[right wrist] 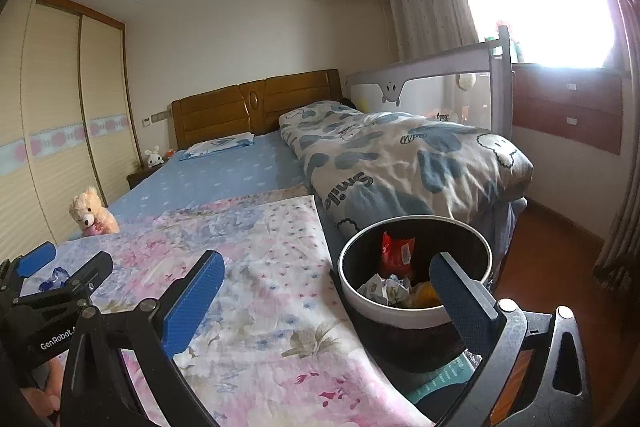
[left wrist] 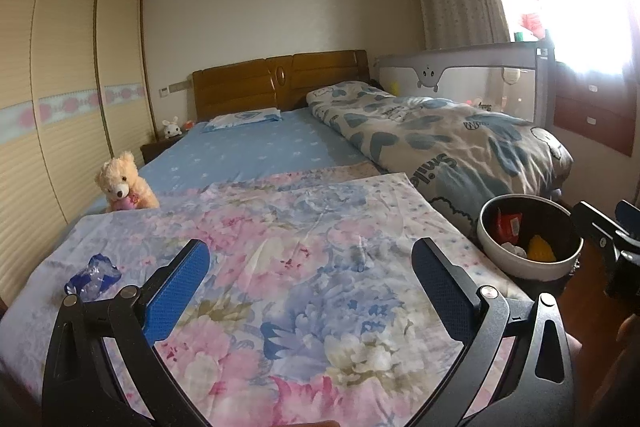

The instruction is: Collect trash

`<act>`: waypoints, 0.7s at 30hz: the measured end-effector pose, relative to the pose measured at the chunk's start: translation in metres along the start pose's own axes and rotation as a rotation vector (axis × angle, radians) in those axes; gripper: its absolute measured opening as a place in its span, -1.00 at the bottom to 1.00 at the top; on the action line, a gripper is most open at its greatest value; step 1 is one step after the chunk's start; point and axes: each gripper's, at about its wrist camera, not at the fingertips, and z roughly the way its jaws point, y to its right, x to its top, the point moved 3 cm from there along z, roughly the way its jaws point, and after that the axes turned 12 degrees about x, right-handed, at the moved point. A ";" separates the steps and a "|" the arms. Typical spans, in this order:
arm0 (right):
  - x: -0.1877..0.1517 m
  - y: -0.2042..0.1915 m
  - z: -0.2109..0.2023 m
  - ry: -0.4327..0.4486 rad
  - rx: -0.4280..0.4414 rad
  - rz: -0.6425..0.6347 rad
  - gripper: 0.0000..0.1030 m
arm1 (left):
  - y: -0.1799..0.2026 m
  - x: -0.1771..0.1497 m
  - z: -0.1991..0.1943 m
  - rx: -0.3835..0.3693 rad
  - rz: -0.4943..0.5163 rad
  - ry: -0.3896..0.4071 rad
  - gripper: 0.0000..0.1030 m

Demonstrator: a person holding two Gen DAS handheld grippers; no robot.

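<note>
A crumpled blue and clear plastic wrapper point(left wrist: 94, 275) lies on the floral sheet point(left wrist: 304, 243) at the bed's left front, just left of my left gripper point(left wrist: 312, 267), which is open and empty above the sheet. The wrapper also shows in the right wrist view point(right wrist: 56, 277), partly hidden behind the left gripper. A round bin point(right wrist: 416, 311) with a white rim stands off the bed's right side, holding a red packet point(right wrist: 396, 255), crumpled paper and yellow trash. My right gripper point(right wrist: 328, 283) is open and empty, its right finger over the bin.
A teddy bear point(left wrist: 124, 183) sits at the bed's left edge. A folded grey quilt point(left wrist: 448, 135) lies on the right half of the bed, with a crib rail point(left wrist: 460, 75) behind it. A wardrobe point(left wrist: 48, 115) is at left. Wooden floor point(right wrist: 560, 251) is right of the bin.
</note>
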 end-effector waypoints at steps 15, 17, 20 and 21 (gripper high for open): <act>-0.002 -0.005 0.003 -0.014 0.014 -0.007 1.00 | -0.006 -0.005 0.007 -0.016 -0.029 -0.042 1.00; -0.002 -0.005 0.002 -0.010 0.016 -0.008 1.00 | -0.006 -0.005 0.006 -0.018 -0.031 -0.044 1.00; -0.002 -0.006 0.002 -0.010 0.017 -0.008 1.00 | -0.007 -0.005 0.005 -0.020 -0.033 -0.036 1.00; -0.002 -0.006 0.002 -0.010 0.018 -0.008 1.00 | -0.006 -0.004 0.004 -0.020 -0.034 -0.031 1.00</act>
